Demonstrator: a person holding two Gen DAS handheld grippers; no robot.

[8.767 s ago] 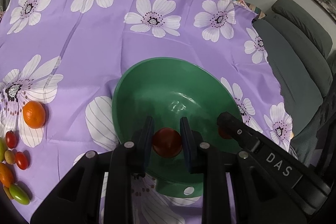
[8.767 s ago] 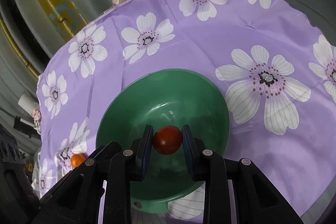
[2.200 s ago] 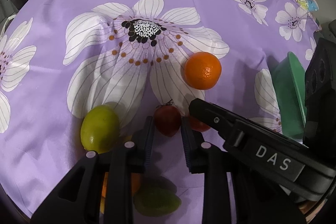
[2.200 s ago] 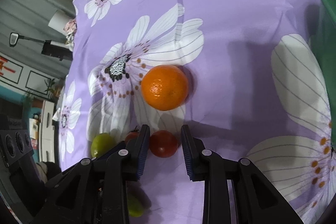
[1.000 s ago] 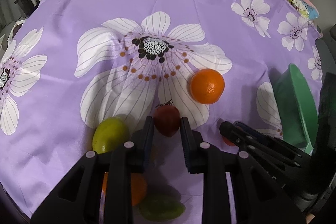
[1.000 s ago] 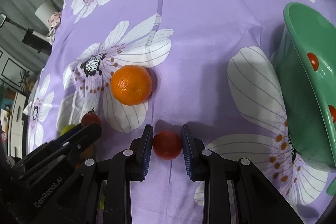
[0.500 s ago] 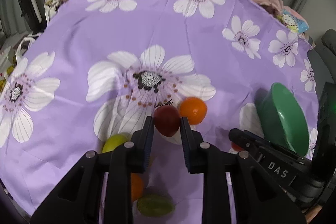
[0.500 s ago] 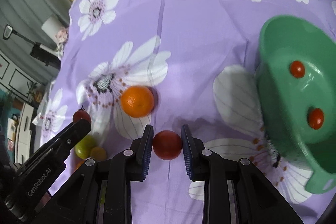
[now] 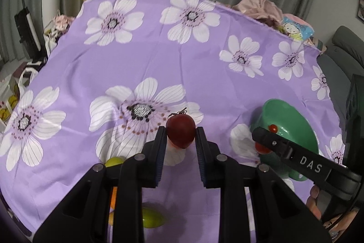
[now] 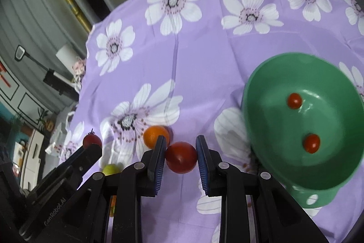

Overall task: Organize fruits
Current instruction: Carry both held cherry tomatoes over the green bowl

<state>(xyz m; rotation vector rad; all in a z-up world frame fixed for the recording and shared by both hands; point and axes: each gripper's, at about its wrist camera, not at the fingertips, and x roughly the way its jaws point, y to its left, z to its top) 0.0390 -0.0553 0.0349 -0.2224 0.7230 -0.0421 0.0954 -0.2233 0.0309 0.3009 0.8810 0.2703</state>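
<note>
My left gripper is shut on a dark red cherry tomato with a stem, held above the purple flowered cloth. My right gripper is shut on a red cherry tomato. In the right wrist view the green bowl lies to the right with two small red tomatoes inside. In the left wrist view the same bowl sits at the right, partly behind the right gripper's black arm. An orange rests on the cloth just behind the right gripper's left finger.
Loose fruit lies below the grippers: a green one, another green one and an orange one partly hidden by the left gripper's body. Clothes and a cartoon cushion lie at the far table edge. A grey sofa stands right.
Both grippers have risen with their tomatoes and tilted up, so the table looks smaller and farther. The green bowl has come more fully into both views.
</note>
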